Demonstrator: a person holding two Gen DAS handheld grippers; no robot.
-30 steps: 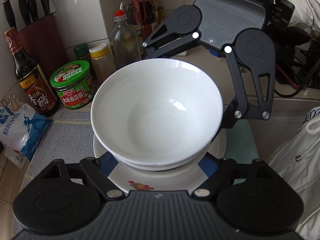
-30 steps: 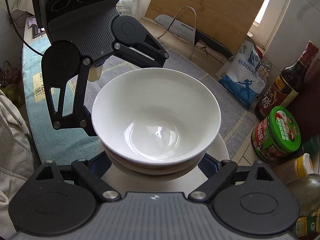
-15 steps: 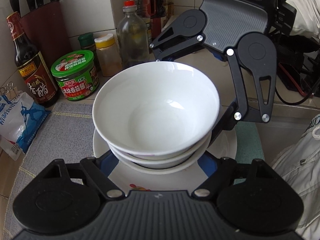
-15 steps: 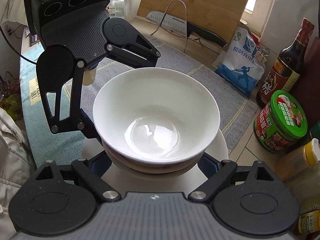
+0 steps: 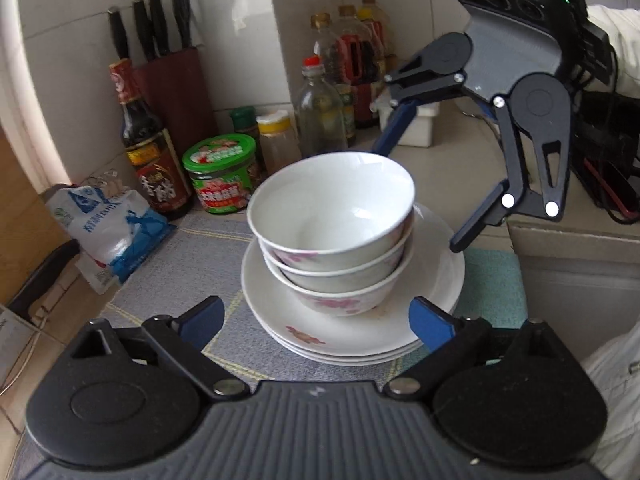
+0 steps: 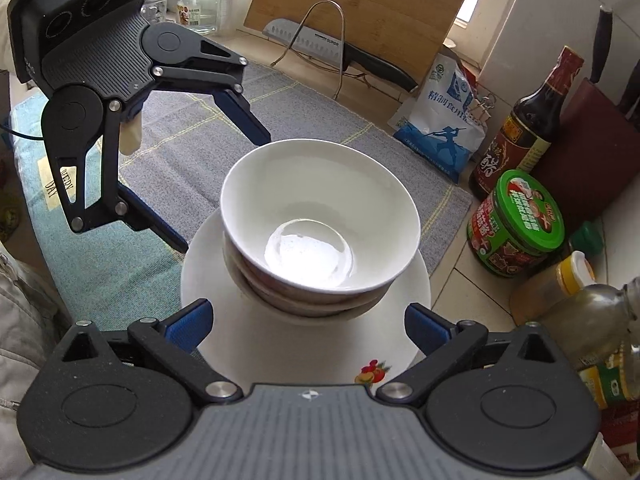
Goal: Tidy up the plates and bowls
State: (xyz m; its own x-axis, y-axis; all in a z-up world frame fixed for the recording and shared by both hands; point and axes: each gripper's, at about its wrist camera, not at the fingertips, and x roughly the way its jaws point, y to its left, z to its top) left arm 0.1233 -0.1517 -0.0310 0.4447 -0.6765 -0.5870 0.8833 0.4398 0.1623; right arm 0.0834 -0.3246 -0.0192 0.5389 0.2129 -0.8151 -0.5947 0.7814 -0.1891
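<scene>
I could read only a few words. At my eleven o'clock in the right wrist view, the big knife [image 6: 308,42] had "SUPOR" on its blade. At nine o'clock, the teal cloth [image 6: 52,196] had a tag that said "DAY". At one o'clock, the white and blue bag [image 6: 444,120] had Chinese words, "精制食用", and more I could not make out. The dark bottle [image 6: 520,136] and the green-lidded jar [image 6: 516,224] had Chinese labels too blurry for me.

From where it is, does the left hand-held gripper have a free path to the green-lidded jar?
Probably yes. The left hand-held gripper is open, and the green-lidded jar stands left of the bowl stack; only bare grey mat lies between, though bottles crowd its far side.
</scene>
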